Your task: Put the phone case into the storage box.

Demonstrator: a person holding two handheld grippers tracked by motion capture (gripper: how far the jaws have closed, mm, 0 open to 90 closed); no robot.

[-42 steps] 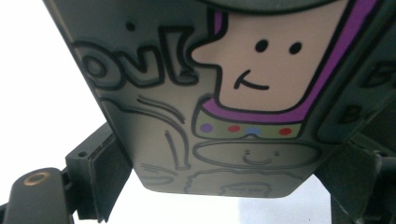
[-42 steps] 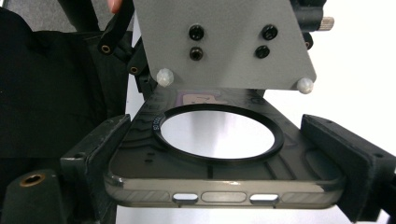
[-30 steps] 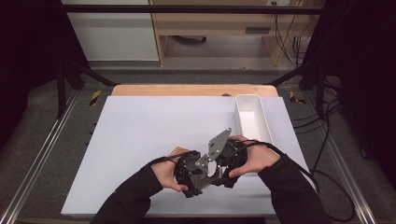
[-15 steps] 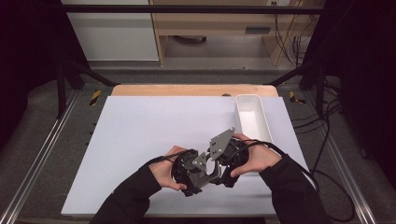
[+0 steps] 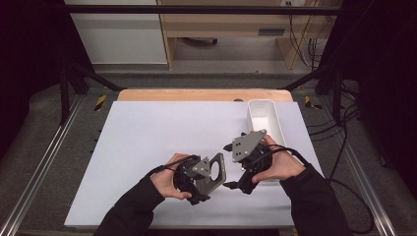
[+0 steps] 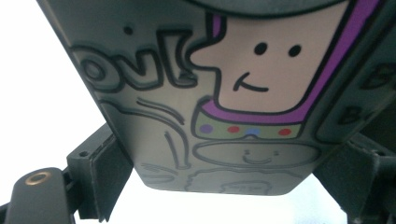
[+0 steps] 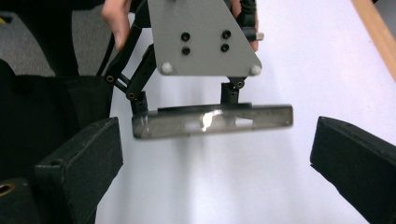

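- Gripping a flat metal tin across its width, the left gripper had both jaws pressed on the tin's two sides, as the left gripper view showed.
- In that view the tin ran from the top of the frame down to the lower middle; its grey face bore an embossed cartoon figure with a pale face, a purple outline, and a row of coloured dots on a band beneath.
- In the high view the tin sat at lower centre of the frame, tilted up off the table, with a round cut-out on the side turned to the camera.
- In the right gripper view the tin showed edge-on, as a long grey bar across the middle of the frame, hanging under the left gripper's grey three-cornered plate and linkage; a shiny patch marked its edge.
- Right gripper was released: in its own view both black pads stood wide apart at the lower corners, with bare table between them.
- Right gripper lay just right of the left one in the high view, near but apart.
- White tray stood at the table's upper right, past the right gripper.
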